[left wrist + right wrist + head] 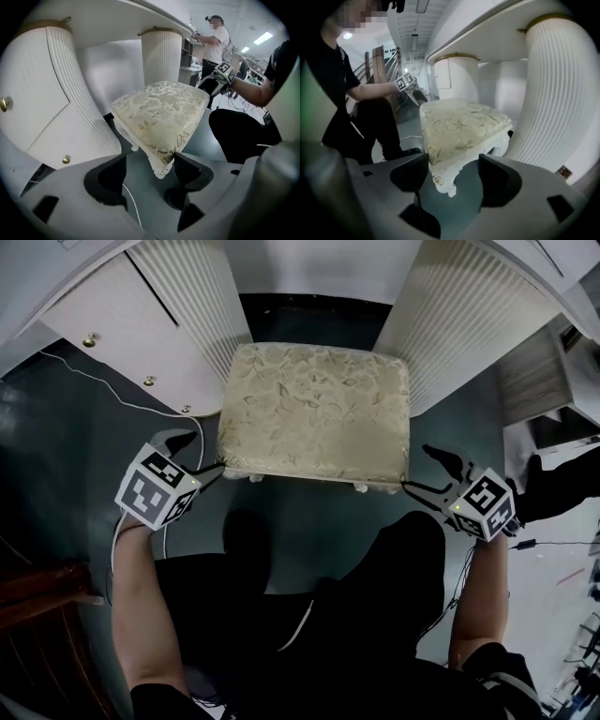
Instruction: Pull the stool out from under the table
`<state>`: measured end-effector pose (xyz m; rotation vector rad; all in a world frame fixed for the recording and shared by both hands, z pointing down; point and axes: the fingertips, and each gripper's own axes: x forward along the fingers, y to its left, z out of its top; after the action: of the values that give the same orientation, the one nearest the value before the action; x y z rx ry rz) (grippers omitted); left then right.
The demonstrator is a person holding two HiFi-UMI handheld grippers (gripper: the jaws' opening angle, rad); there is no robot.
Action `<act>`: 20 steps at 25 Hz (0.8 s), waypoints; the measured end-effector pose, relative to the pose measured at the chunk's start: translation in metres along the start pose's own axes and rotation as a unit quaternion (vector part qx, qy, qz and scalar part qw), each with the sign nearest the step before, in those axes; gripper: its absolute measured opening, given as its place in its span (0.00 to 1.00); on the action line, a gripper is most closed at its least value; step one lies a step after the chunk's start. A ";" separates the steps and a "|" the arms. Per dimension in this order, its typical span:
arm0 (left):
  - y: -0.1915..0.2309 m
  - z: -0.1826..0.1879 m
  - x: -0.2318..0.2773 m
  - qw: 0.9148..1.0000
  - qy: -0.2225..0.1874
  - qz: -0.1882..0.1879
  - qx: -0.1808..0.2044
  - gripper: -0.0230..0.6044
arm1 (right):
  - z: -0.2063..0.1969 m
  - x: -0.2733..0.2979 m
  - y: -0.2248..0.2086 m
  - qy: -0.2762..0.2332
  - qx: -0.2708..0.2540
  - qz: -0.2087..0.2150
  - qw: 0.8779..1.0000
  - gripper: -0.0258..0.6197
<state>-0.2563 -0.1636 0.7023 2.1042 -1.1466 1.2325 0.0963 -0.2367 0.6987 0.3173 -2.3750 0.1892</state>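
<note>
While the cream stool [314, 413] stands on the dark floor [309, 521] between the ribbed pedestals [197, 306], with most of its seat forward of the tabletop [487, 37], the left gripper [195, 454] and right gripper [427, 472] sit at its two near corners. Both sets of fingers are spread wide and hold nothing. A seat corner lies between the left pair and a carved leg between the right, neither clamped. The pull looks nearly finished; for more clearance, each gripper must close on its corner and draw back evenly.
</note>
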 end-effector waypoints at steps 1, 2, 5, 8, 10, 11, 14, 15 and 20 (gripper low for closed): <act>0.002 0.002 0.000 1.000 0.003 0.003 0.012 0.57 | 0.003 -0.003 -0.001 0.005 -0.019 0.001 1.000 0.55; 0.003 0.004 -0.001 1.000 0.007 0.005 0.022 0.58 | 0.007 -0.007 -0.005 0.001 -0.028 -0.003 1.000 0.53; 0.005 0.003 -0.004 0.999 0.014 0.001 0.043 0.59 | 0.020 -0.027 -0.035 -0.039 0.002 -0.045 0.998 0.42; 0.020 -0.002 -0.008 0.998 0.019 0.014 0.050 0.51 | 0.020 -0.031 -0.068 -0.064 0.051 -0.104 0.991 0.41; 0.039 -0.005 -0.005 0.998 0.020 0.039 0.038 0.48 | 0.015 -0.021 -0.081 -0.055 0.047 -0.136 0.988 0.40; 0.050 -0.004 0.000 0.998 0.015 0.048 0.024 0.47 | 0.013 -0.013 -0.086 -0.048 0.043 -0.149 0.987 0.40; 0.078 0.006 0.022 0.998 -0.011 0.061 -0.022 0.46 | 0.013 0.012 -0.104 -0.046 0.062 -0.183 0.980 0.37; 0.086 0.010 0.028 0.997 -0.016 0.064 -0.031 0.45 | 0.014 0.019 -0.108 -0.050 0.076 -0.190 0.978 0.35; 0.101 0.017 0.054 0.996 -0.032 0.064 -0.051 0.43 | 0.018 0.036 -0.109 -0.079 0.124 -0.184 0.972 0.10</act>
<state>-0.3178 -0.2554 0.7370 2.0350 -1.3633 1.1429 0.0899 -0.3518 0.7151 0.9141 -2.3977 0.2939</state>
